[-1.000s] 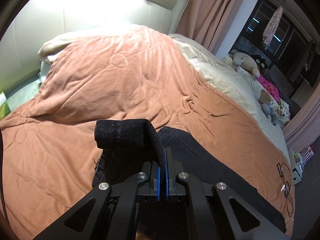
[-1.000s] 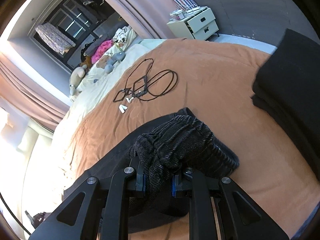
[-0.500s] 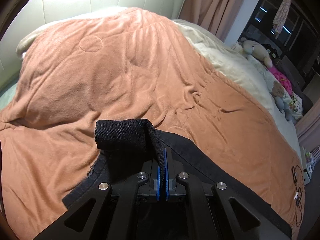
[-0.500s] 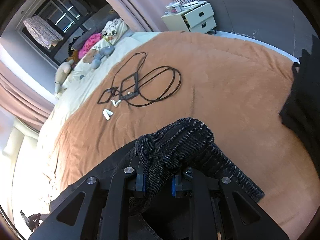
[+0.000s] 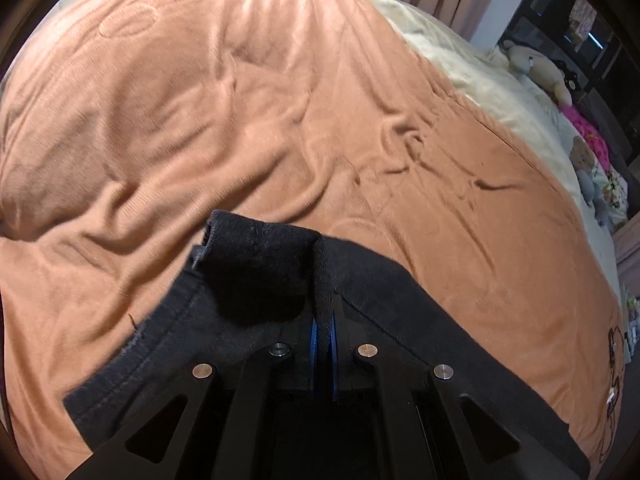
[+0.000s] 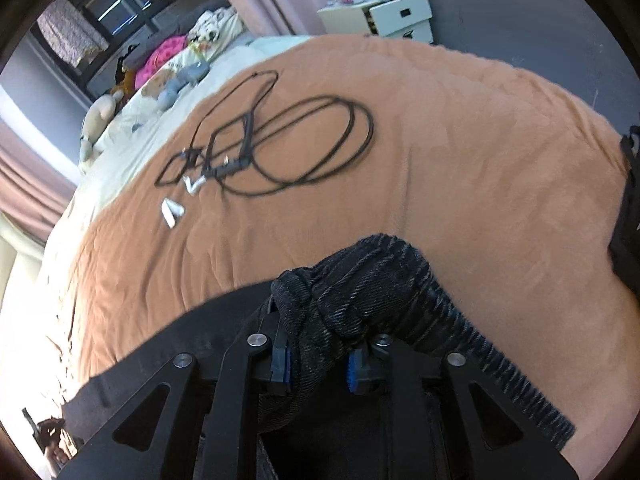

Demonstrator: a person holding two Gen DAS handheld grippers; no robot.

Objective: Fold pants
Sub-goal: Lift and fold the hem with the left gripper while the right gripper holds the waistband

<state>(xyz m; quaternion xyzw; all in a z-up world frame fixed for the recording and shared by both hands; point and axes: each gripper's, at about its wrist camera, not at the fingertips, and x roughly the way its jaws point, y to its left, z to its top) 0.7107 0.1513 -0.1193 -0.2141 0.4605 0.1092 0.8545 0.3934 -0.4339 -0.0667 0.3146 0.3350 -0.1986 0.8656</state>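
Matt black woven pants [image 5: 256, 276] on soft blanket [image 5: 280, 120].

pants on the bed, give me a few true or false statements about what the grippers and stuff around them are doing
1. The left gripper is shut on a thin edge of the black pants. True.
2. The pants lie on a white sheet. False: they lie on an orange-brown blanket.
3. The right gripper has a bunched wad of the pants between its blue pads. True; its jaws are opening.
4. A coiled black cable lies on top of the pants. False: it lies apart from them, on the blanket.
5. Stuffed toys sit along the bed's far edge. True.
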